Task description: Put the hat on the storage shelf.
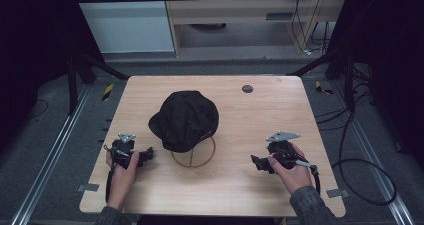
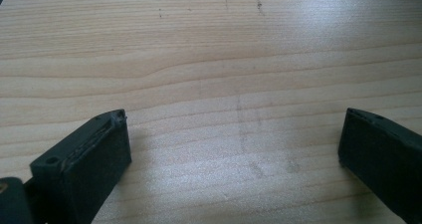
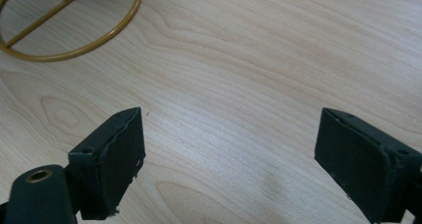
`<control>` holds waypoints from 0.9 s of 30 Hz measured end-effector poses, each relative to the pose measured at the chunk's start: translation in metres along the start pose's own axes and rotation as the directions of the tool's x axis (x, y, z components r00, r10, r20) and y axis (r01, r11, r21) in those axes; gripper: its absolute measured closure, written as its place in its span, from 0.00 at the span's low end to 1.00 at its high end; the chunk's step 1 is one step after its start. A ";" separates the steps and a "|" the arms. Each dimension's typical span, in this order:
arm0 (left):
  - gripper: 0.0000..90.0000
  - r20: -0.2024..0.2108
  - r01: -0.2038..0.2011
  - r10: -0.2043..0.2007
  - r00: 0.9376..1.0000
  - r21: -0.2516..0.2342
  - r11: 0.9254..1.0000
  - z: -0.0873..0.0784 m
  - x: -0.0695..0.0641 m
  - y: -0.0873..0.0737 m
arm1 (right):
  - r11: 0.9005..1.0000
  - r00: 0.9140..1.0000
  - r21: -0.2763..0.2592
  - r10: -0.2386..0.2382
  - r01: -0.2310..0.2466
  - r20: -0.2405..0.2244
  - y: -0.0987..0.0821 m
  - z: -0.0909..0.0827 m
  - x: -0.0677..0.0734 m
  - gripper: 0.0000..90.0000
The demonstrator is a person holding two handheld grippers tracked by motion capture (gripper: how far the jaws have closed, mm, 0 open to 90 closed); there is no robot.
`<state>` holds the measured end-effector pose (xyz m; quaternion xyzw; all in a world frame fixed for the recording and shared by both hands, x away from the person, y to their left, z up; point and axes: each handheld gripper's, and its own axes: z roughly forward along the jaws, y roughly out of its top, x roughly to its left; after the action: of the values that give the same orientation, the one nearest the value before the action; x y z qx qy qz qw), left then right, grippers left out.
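hands are resting either side of black fabric cap on gold wire stand; left gripper and right gripper are gaping empty, best approaching the cap's crown slowly.

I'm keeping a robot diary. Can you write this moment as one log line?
left gripper: jaws open, empty | right gripper: jaws open, empty | black cap: on gold wire stand, untouched | table: both hands low, either side of stand

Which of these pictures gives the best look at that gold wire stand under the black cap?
The right gripper view: the gold wire stand's ring base and crossbars lie close and sharp on the table. The high view shows the stand small and partly covered by the black cap. The left gripper view looks at bare wood.
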<state>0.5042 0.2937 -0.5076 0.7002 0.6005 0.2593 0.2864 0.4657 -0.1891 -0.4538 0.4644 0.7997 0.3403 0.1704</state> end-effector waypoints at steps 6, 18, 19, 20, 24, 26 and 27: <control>0.00 0.000 0.000 0.000 1.000 0.000 1.000 0.000 0.000 0.000 | 1.000 1.000 0.014 0.004 -0.004 -0.014 -0.007 0.011 0.005 0.14; 0.00 0.000 0.000 0.000 1.000 0.000 1.000 0.000 0.000 0.000 | 0.999 0.999 -0.017 0.041 -0.042 -0.028 -0.010 0.038 0.010 0.14; 0.00 0.000 0.000 0.000 1.000 0.000 1.000 0.000 0.000 0.000 | 0.999 0.999 -0.016 0.046 -0.047 -0.025 -0.010 0.040 0.011 0.14; 0.00 0.000 0.000 0.000 1.000 0.000 1.000 0.000 0.000 0.000 | 0.999 0.998 -0.015 0.048 -0.049 -0.026 -0.010 0.042 0.011 0.13; 0.00 -0.002 0.003 -0.003 1.000 -0.001 1.000 0.000 0.000 0.000 | 0.999 0.999 -0.010 0.043 -0.043 -0.018 -0.012 0.049 0.013 0.13; 0.00 -0.007 0.012 -0.012 1.000 -0.002 1.000 0.001 0.000 0.001 | 0.999 0.999 -0.002 0.035 -0.035 -0.011 -0.014 0.053 0.014 0.12; 0.00 -0.012 0.014 -0.014 1.000 0.000 1.000 0.001 0.001 0.001 | 0.999 0.999 0.001 0.032 -0.032 -0.009 -0.015 0.055 0.015 0.12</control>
<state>0.5059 0.2941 -0.5076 0.6943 0.6070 0.2614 0.2847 0.4816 -0.1602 -0.5026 0.4756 0.7931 0.3446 0.1613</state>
